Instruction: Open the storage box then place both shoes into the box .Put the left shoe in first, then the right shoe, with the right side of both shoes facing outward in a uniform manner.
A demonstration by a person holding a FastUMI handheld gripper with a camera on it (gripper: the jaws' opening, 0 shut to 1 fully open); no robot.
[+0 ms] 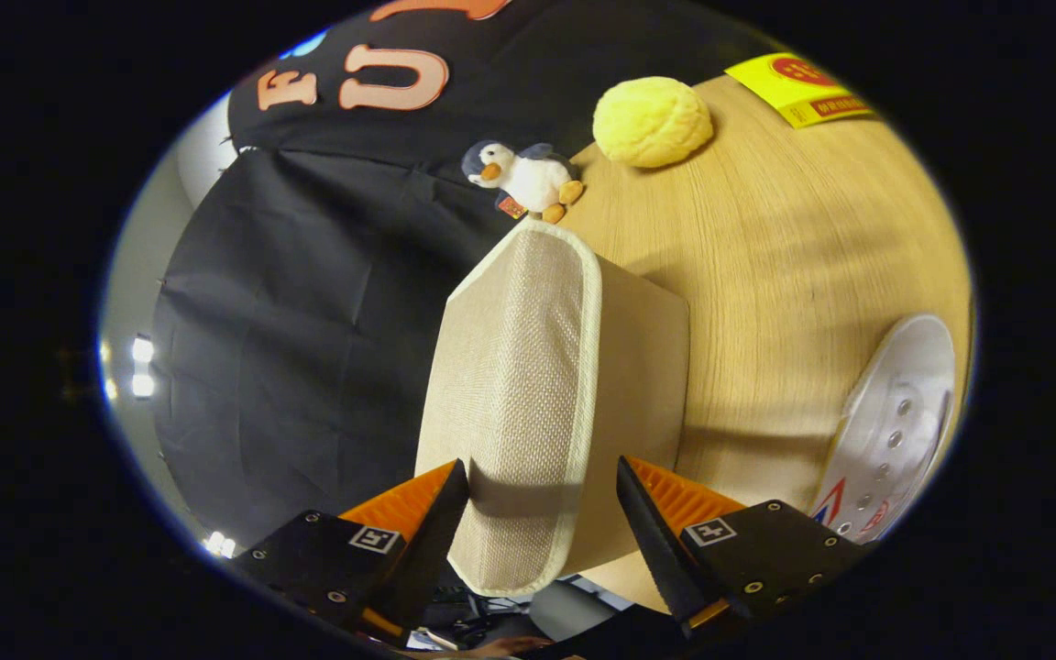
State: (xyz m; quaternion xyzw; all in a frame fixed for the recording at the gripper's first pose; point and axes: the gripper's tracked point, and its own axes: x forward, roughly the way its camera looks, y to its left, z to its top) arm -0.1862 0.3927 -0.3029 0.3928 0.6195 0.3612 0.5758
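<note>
Gripper view: claw (542, 513) tilted sideways, fingers spread around the box (537, 385) lid, touching unclear; shoe (895, 431) beside.

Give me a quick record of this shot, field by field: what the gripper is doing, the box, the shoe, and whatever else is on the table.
gripper: open, one finger on each side of the box's lid, no clear press
storage box: beige fabric box on the wooden table
lid: woven fabric panel with pale piping, between the fingers
shoe: white shoe on the table, beside the box, apart from it
other items: penguin plush and yellow plush ball beyond the box, yellow packet farther off
shoes in box: cannot tell
</note>
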